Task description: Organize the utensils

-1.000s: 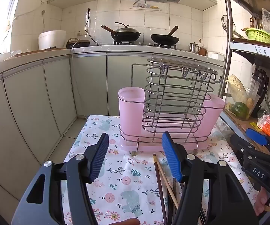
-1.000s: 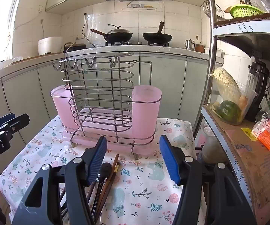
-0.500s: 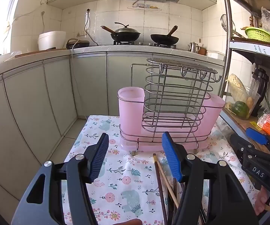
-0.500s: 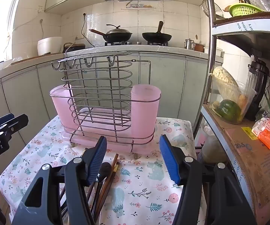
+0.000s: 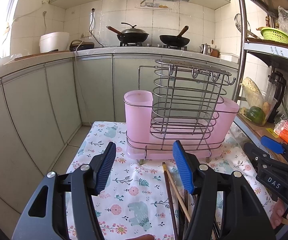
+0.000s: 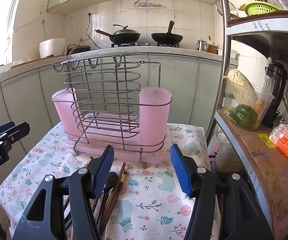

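A wire utensil rack (image 5: pixel 185 108) with a pink cup at each end, left cup (image 5: pixel 138 118) and right cup (image 6: pixel 154 116), stands at the back of a small floral-cloth table (image 5: pixel 132 182). Several chopsticks and dark utensils (image 5: pixel 172 192) lie in a pile in front of it; they also show in the right wrist view (image 6: pixel 112 188). My left gripper (image 5: pixel 144 168) is open and empty above the cloth, left of the pile. My right gripper (image 6: pixel 142 170) is open and empty, hovering just right of the pile.
Kitchen cabinets (image 5: pixel 44 110) run along the left and back. A metal shelf unit (image 6: pixel 259 140) with a vegetable tub, blender and orange packet stands close on the right. The table drops off to the floor on its left side.
The right gripper has drifted slightly forward and to the right toward the rack. The left gripper has barely moved.
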